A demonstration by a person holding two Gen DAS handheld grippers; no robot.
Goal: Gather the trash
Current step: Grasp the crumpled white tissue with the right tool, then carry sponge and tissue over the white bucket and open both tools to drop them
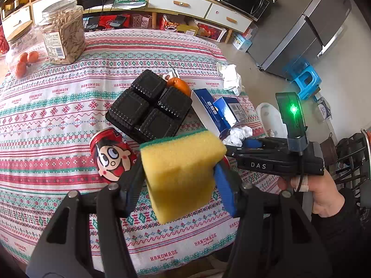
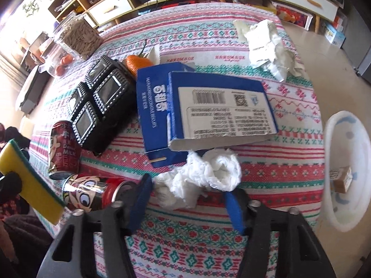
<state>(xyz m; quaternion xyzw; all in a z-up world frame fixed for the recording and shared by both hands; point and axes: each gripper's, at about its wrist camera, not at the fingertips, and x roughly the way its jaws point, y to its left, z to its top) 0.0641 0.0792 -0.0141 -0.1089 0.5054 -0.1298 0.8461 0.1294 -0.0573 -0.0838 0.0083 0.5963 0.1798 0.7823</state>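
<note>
Looking through the left wrist view, I see my left claw (image 1: 179, 176) clamped on a yellow sponge (image 1: 180, 173) with a green scouring layer, held above the counter (image 1: 58, 106) and its patterned cloth. Beyond the sponge sit a black four-cell tray (image 1: 149, 106), a red milk can (image 1: 111, 154) lying on its side, an orange (image 1: 179, 84) behind the tray and a blue carton (image 1: 218, 111). A crumpled white tissue (image 1: 237, 134) lies just beside the carton, with the right claw's blue fingertips (image 1: 251, 143) reaching to it from the right, a hand (image 1: 313, 193) gripping its handle. A jar of seeds (image 1: 63, 32) stands at the far left.

In the right wrist view, my right claw (image 2: 185, 197) points down at the tissue (image 2: 199, 178), which lies between its two blue fingers (image 2: 140, 199). The left finger touches the tissue's edge; at the right finger I cannot tell contact, so the claw reads as not yet gripping. The blue carton (image 2: 204, 111) sits just behind the tissue. More crumpled paper (image 2: 269, 46) lies far back, well apart. A white bin (image 2: 329, 139) stands off the counter's right edge. The sponge (image 2: 30, 183) shows at the left.
</note>
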